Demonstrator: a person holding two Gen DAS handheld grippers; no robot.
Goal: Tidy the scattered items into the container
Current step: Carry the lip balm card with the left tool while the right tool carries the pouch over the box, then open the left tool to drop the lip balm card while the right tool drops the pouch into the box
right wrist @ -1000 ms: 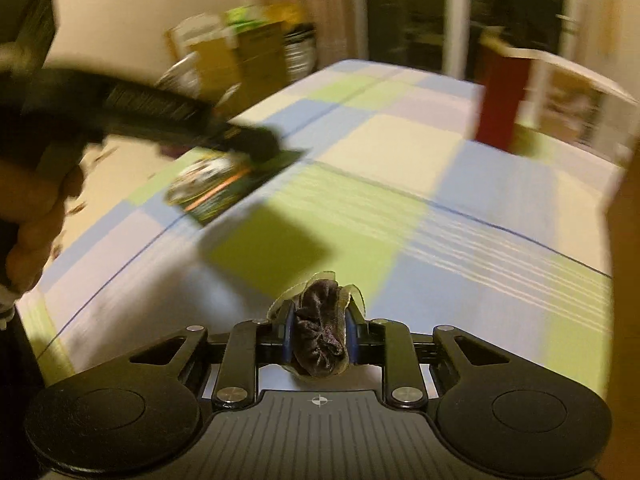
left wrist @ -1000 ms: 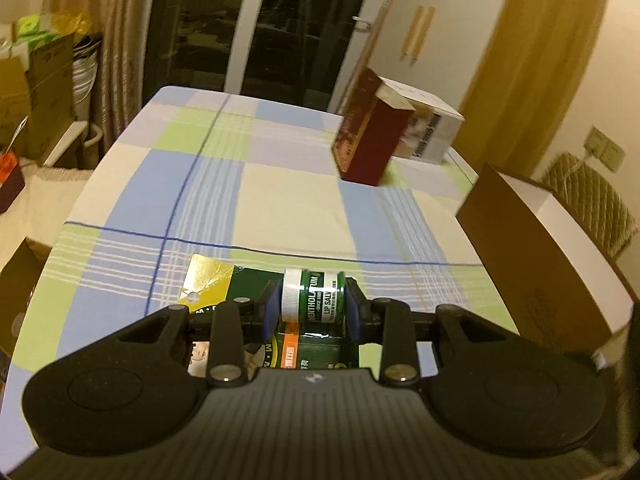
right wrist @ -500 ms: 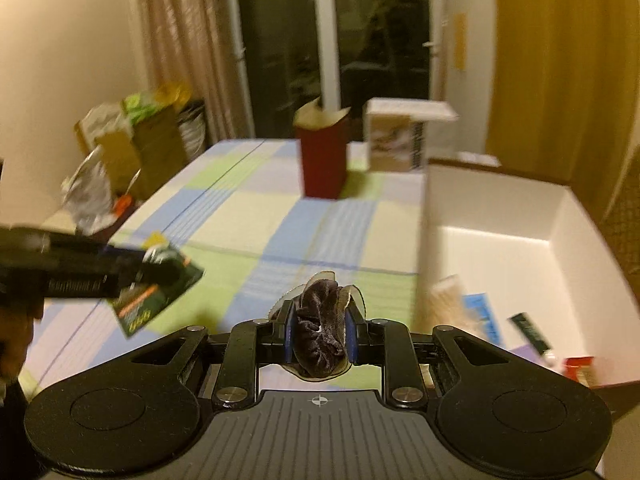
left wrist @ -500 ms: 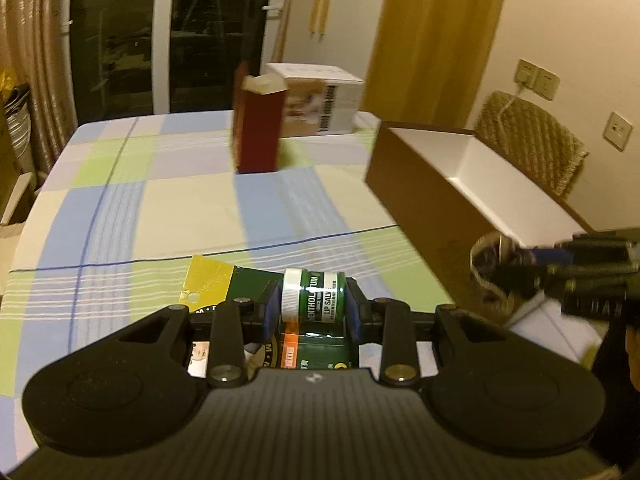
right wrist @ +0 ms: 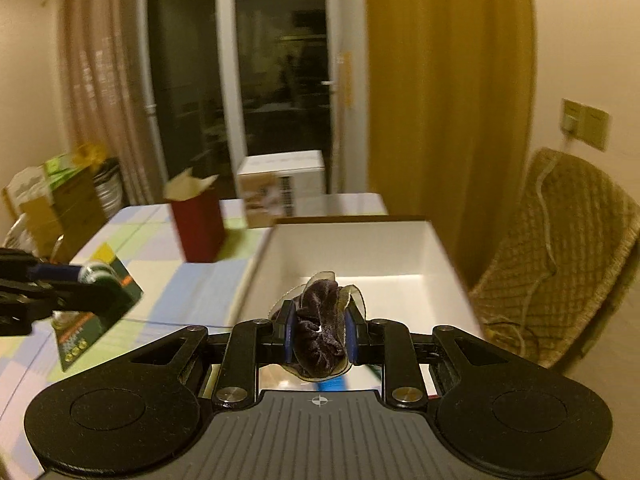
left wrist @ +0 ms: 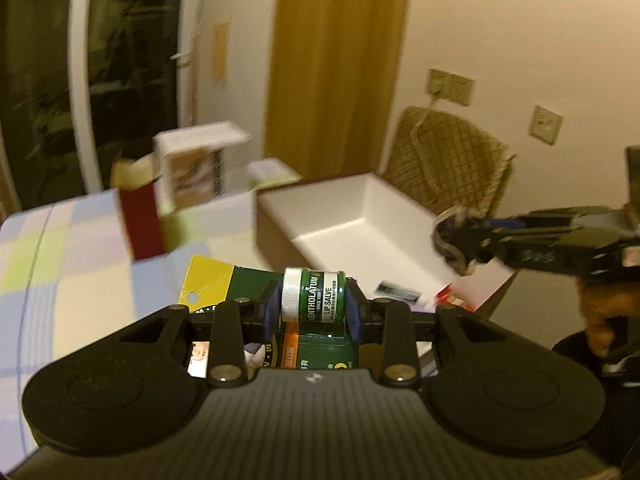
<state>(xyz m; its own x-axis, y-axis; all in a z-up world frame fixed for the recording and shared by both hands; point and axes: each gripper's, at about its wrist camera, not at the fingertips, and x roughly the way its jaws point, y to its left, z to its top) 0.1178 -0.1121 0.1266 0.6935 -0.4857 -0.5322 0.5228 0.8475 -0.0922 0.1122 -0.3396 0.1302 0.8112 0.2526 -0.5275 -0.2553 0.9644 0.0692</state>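
Note:
My left gripper (left wrist: 313,314) is shut on a green lip salve jar on its green and yellow card (left wrist: 313,300), held in the air left of the open brown box with white inside (left wrist: 348,216). My right gripper (right wrist: 319,338) is shut on a dark velvet scrunchie (right wrist: 320,336) above the near end of the box (right wrist: 360,256). The right gripper also shows in the left wrist view (left wrist: 460,240), over the box's right side. The left gripper shows in the right wrist view (right wrist: 92,280), above the table to the left of the box. Small items (left wrist: 396,290) lie inside the box.
The checked tablecloth table (left wrist: 60,280) carries a red carton (right wrist: 198,228) and a white box (right wrist: 280,188) at its far end. A wicker chair (right wrist: 560,264) stands right of the box. Cardboard boxes (right wrist: 52,200) stand left of the table.
Both grippers have swung right toward the open box, each still holding its item. The right gripper now hangs over the box's near end; the left has risen and come close to the box.

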